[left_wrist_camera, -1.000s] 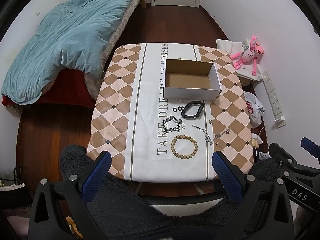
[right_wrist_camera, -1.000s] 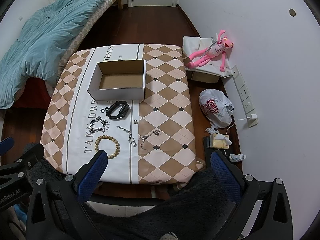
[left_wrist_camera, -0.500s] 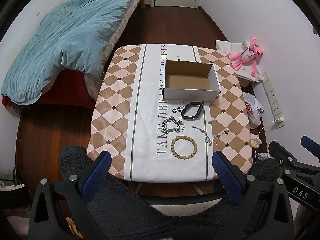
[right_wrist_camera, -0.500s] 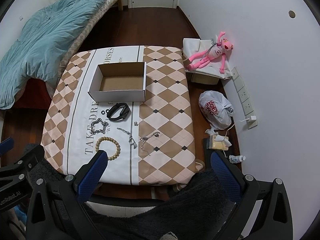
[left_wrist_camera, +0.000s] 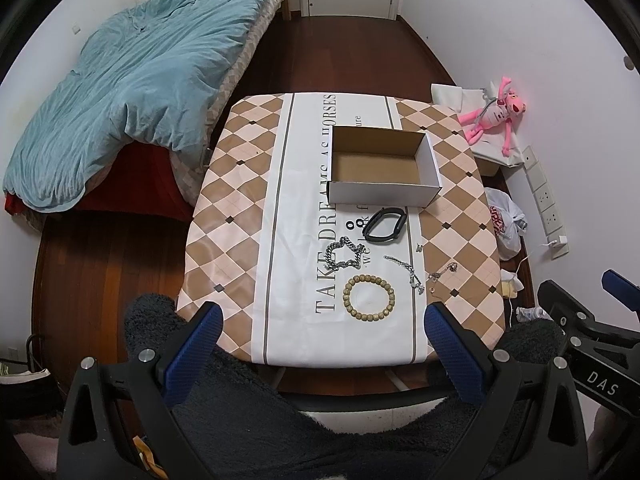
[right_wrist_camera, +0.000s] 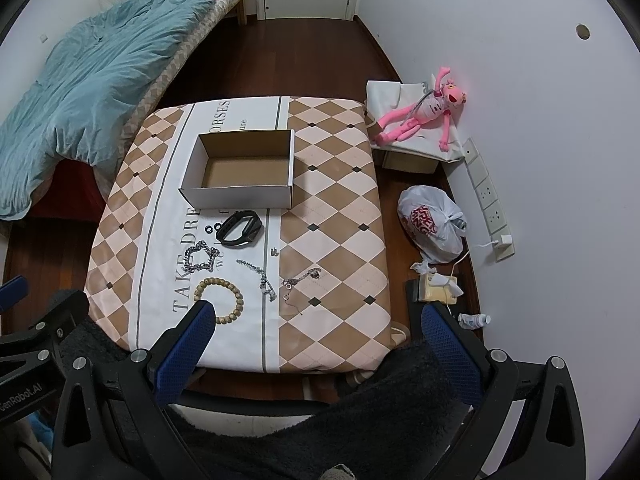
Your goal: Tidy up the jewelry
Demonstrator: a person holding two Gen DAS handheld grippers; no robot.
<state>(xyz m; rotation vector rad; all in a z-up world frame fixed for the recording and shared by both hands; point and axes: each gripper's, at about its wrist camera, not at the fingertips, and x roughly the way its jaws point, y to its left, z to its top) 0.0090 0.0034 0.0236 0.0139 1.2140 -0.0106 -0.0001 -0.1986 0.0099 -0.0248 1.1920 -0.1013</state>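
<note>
An empty white cardboard box (left_wrist_camera: pixel 384 194) (right_wrist_camera: pixel 240 196) stands on a checked tablecloth (left_wrist_camera: pixel 240 200) (right_wrist_camera: pixel 332 208). In front of it lie a black wristband (left_wrist_camera: pixel 385 226) (right_wrist_camera: pixel 239 229), two small black rings (left_wrist_camera: pixel 354 224), a silver chain bracelet (left_wrist_camera: pixel 343 255) (right_wrist_camera: pixel 200 258), a wooden bead bracelet (left_wrist_camera: pixel 369 298) (right_wrist_camera: pixel 224 296), a thin silver chain (left_wrist_camera: pixel 406 270) (right_wrist_camera: pixel 258 274) and a small pendant chain (left_wrist_camera: pixel 442 272) (right_wrist_camera: pixel 298 280). My left gripper (left_wrist_camera: pixel 320 336) and right gripper (right_wrist_camera: pixel 316 332) are both open and empty, held high above the table's near edge.
A bed with a blue duvet (left_wrist_camera: pixel 132 80) stands left of the table. At the right are a pink plush toy (right_wrist_camera: pixel 424 116) on a white bag, a knotted plastic bag (right_wrist_camera: pixel 434 224), wall sockets and small items on the floor. A dark fleece sleeve fills the bottom.
Both views have pulled slightly up and back, so the table looks a little smaller. Nothing on the table has moved.
</note>
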